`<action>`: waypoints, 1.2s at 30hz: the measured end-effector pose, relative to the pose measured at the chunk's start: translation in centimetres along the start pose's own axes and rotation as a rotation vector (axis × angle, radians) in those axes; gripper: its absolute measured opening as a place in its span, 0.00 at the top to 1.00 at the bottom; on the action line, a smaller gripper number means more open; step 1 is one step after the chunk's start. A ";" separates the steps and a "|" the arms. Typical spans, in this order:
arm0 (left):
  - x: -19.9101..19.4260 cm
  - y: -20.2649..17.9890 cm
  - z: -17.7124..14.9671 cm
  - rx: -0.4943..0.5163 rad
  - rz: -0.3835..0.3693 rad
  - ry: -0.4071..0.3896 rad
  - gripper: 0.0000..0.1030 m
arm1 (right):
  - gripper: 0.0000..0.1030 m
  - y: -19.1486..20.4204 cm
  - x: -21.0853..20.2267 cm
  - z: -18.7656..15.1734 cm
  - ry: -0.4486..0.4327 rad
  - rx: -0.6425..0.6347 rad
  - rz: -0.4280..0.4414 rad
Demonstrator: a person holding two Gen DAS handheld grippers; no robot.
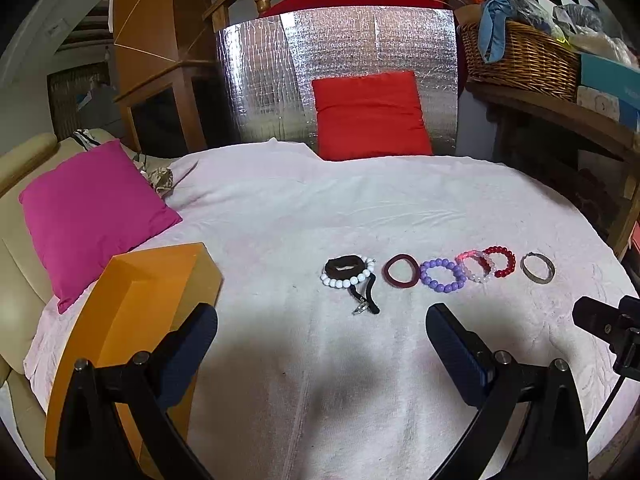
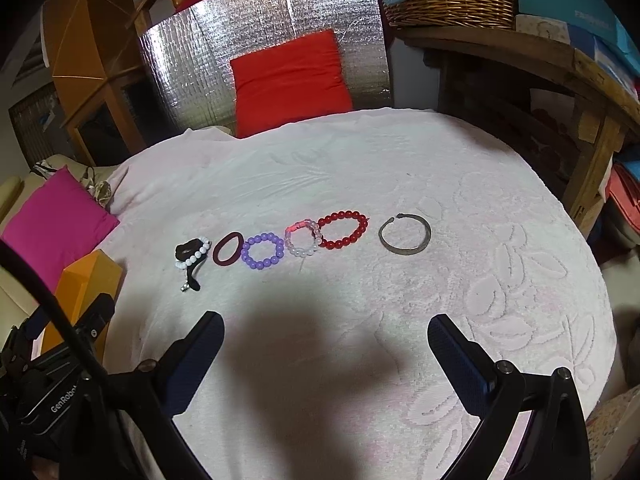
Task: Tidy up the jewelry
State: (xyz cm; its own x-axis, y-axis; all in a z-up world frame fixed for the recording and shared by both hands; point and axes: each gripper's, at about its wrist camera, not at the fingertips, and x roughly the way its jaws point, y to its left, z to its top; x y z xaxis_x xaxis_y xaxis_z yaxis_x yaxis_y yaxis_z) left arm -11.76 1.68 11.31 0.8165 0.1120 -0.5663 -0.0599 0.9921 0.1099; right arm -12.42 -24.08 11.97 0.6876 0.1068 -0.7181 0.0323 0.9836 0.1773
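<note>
Bracelet row (image 2: 280, 240) lying ahead of both grippers, left gripper (image 1: 320, 332) and right gripper (image 2: 326, 334) hovering spread wide and empty (nothing gripped); silver bangle (image 2: 405, 234), sitting apart, is offering the cleanest first pinch across its rim.

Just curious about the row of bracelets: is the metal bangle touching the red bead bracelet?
No, the metal bangle lies apart from the red bead bracelet, with bare cloth between them.

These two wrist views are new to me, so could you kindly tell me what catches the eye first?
A row of bracelets crosses the white towel: a purple bead bracelet mid-row, a red bead bracelet further right, and a metal bangle lying apart at the right end. Behind stands a red cushion against silver foil; an orange box sits at the left.
</note>
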 end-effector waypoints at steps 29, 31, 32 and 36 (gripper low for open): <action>2.1 -1.0 0.0 0.013 -0.031 0.071 0.00 | 0.00 -2.7 1.3 1.2 0.022 0.023 -0.027; 3.2 -0.7 -0.3 0.011 -0.049 0.118 0.00 | 0.00 -3.5 2.2 1.7 0.037 0.024 -0.026; 3.6 -0.6 -0.4 0.009 -0.055 0.137 0.00 | 0.00 -3.8 2.6 2.0 0.048 0.020 -0.023; 5.8 0.0 -1.2 0.003 -0.069 0.230 0.00 | 0.03 -5.8 5.2 3.0 0.089 0.015 -0.039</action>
State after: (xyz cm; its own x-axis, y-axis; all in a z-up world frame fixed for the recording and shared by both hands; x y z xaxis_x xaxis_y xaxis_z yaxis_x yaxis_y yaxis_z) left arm -7.70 2.40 7.09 0.6663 0.0545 -0.7437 -0.0066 0.9977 0.0672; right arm -6.90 -29.63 9.24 0.6182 0.0818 -0.7817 0.0694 0.9850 0.1579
